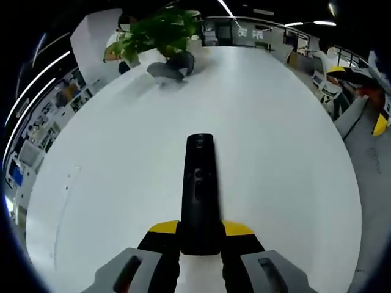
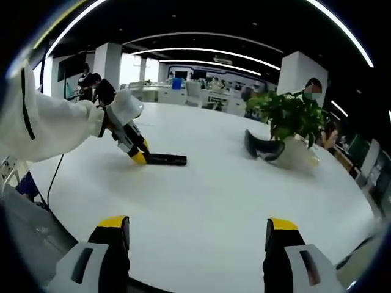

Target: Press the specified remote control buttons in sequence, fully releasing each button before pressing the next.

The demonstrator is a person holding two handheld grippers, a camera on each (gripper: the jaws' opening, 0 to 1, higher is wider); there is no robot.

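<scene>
A long black remote control (image 1: 199,189) lies on the white table (image 1: 275,146), its buttons facing up. My left gripper (image 1: 200,235) is shut on the remote's near end, yellow-tipped fingers (image 1: 164,228) pressing both sides. In the right gripper view the same remote (image 2: 166,160) lies far off on the table, held by the left gripper (image 2: 138,156) at the end of a white-sleeved arm (image 2: 49,128). My right gripper (image 2: 198,235) stands open above the table's near edge, with nothing between its wide-apart fingers (image 2: 115,224).
A potted green plant (image 1: 160,32) stands at the far end of the table, with a dark headset-like object (image 1: 172,67) beside it; both also appear as plant (image 2: 287,116) and dark object (image 2: 263,148). Office desks and people are in the background.
</scene>
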